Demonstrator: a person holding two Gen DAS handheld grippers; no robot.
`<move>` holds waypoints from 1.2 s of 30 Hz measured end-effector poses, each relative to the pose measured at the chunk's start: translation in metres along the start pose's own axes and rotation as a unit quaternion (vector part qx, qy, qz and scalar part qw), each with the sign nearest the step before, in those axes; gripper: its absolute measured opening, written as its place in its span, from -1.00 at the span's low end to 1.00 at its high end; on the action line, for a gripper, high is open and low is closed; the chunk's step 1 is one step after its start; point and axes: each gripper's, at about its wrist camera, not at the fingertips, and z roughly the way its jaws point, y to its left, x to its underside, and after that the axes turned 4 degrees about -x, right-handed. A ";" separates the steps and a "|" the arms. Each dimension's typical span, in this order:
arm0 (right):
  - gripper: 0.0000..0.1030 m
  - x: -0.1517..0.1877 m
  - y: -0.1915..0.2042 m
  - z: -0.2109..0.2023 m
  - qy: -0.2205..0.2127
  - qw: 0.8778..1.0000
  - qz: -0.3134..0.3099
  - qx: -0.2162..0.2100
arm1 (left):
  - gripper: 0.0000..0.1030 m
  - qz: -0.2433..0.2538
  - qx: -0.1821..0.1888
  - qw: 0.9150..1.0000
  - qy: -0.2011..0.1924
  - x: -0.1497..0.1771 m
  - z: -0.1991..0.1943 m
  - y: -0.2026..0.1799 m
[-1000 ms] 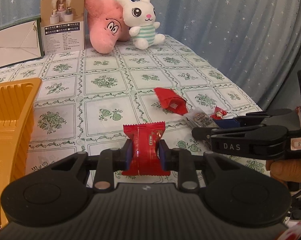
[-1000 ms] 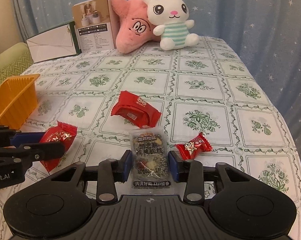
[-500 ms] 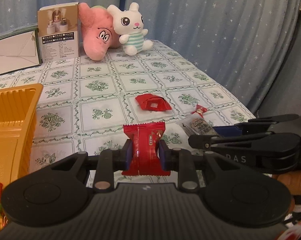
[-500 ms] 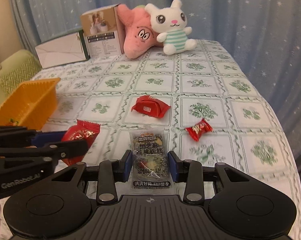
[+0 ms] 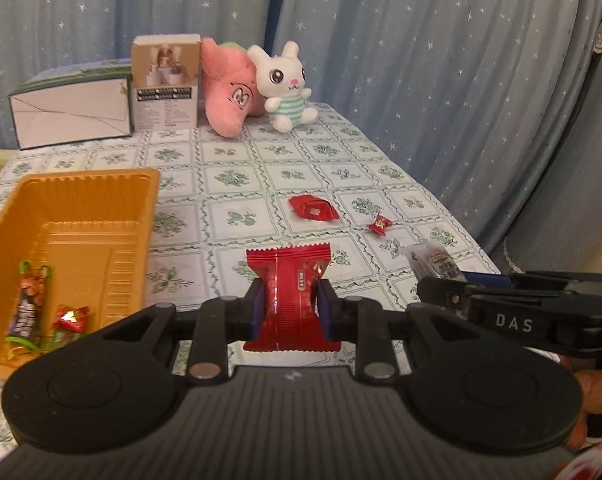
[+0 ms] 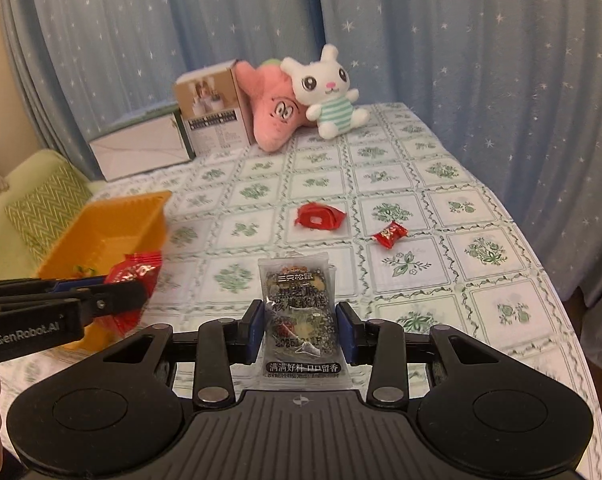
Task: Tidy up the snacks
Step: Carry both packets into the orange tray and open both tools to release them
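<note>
While the orange tray (image 5: 81,216) sits at the table's left edge holding a dark snack bar (image 5: 27,304) and a small red candy (image 5: 70,317), the left gripper (image 5: 289,306) is clamped on a red packet (image 5: 288,300) above the tablecloth (image 5: 237,184). Right gripper (image 6: 299,326) pinches a clear nut-bar packet (image 6: 299,312). Two red snacks (image 5: 312,208) lie loose beyond.

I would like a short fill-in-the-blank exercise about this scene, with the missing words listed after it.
1. The left gripper is shut on a ____ snack packet.
2. The right gripper holds a clear packet of dark ____ snack.
3. The orange tray already holds ____ snacks.
4. On the tablecloth, ____ red snacks remain loose.

Missing words: red; sesame; two; two
</note>
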 end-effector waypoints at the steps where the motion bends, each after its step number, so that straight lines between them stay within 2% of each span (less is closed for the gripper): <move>1: -0.25 0.000 0.006 -0.006 -0.004 1.000 0.000 -0.003 | -0.53 0.001 -0.002 1.000 -0.003 -0.001 -0.009 0.003; 9: -0.25 -0.002 0.067 -0.041 -0.021 0.999 -0.015 -0.034 | -0.52 -0.006 -0.035 0.999 -0.014 0.001 -0.072 0.038; 18: -0.25 -0.005 0.131 -0.036 -0.011 0.996 -0.045 -0.075 | -0.52 -0.016 -0.088 0.996 -0.020 0.006 -0.112 0.091; 26: -0.25 -0.018 0.174 -0.007 -0.002 0.992 -0.069 -0.101 | -0.52 -0.025 -0.112 0.993 -0.012 0.000 -0.111 0.136; 36: -0.25 -0.033 0.192 0.045 0.022 0.990 -0.076 -0.116 | -0.52 -0.029 -0.118 0.993 0.006 -0.007 -0.082 0.168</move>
